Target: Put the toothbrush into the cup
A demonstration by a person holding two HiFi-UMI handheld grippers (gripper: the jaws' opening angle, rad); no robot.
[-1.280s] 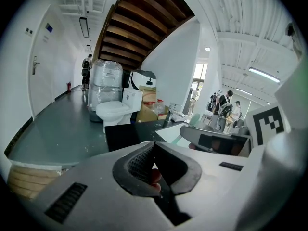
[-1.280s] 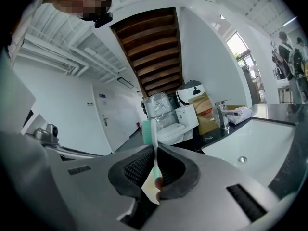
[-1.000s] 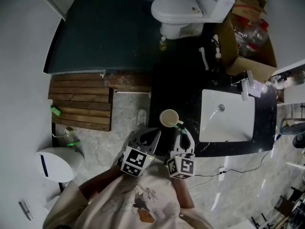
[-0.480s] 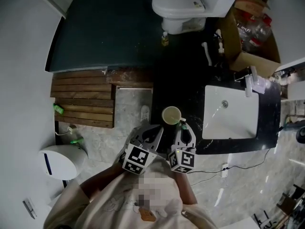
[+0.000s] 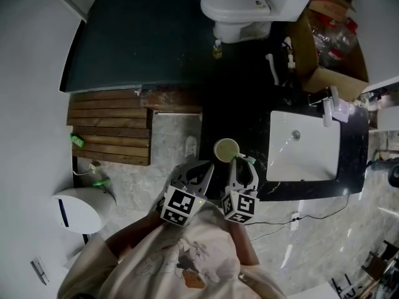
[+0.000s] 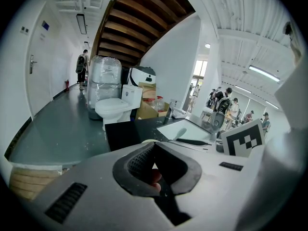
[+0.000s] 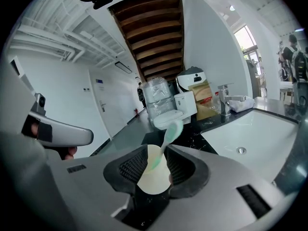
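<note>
Lower toward the counter [image 5: 240, 108] than a second ago, the right gripper [image 5: 244, 162] now has its jaws opening, while the left gripper [image 5: 206, 167] has kept its place.

From the head camera, the cup [image 5: 226, 149] stands upright on the dark counter, left of the white sink [image 5: 303, 147] and well apart from the toilet [image 5: 237, 5] at the top of the picture. The right gripper's tips sit just beside the cup on its sink side. The left gripper's tips lie near the cup on the other side, not touching it. Both marker cubes show close above the person's shirt.

In the left gripper view, the two jaws meet at their tips with nothing between them, so this tool is clenched and empty. A fingertip shows in the gap behind the pads. Beyond the jaws lie the counter, the sink and the toilet, and the right gripper's marker cube stands at the right.

In the right gripper view, the pads stand apart, and the toothbrush [image 7: 166, 137] slants between them, blurred, touching neither pad that I can see: released. Its pale green head points up and to the right, above the cup's rim. Its lower end crosses the cream cup, which stands just past the jaws. Whether that end is inside the cup or in front of it I cannot tell. The left gripper shows at the left edge.
</note>
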